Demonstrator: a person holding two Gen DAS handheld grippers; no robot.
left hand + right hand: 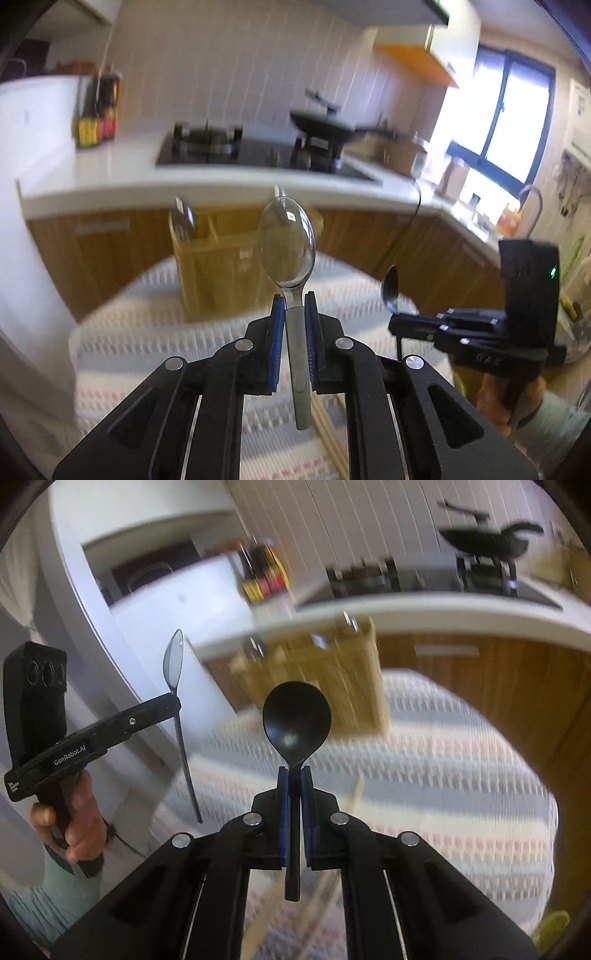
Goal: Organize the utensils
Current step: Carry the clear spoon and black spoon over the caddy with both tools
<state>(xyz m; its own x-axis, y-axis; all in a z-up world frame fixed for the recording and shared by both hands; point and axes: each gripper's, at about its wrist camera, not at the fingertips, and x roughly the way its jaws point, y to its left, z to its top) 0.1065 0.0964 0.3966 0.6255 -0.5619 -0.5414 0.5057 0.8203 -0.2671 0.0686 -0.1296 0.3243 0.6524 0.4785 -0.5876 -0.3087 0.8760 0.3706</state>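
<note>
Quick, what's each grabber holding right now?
Left gripper: closed on the clear spoon, bowl up.
Right gripper: closed on the black spoon, bowl up.

A black wok [325, 123] sits on the gas stove [236, 149] set in the white countertop [110, 166], sauce bottles [98, 110] stand left, and a striped cloth [147, 339] covers the table.

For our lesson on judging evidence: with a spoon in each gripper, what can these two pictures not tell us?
- Wooden utensil holder: blurred in both views; contents and compartments unclear.
- Pale wooden chopsticks: left wrist view, mostly hidden behind the left gripper; count unknown.
- Clear plastic spoon and black plastic spoon: their handles pass between the fingers of the grippers, right gripper.
</note>
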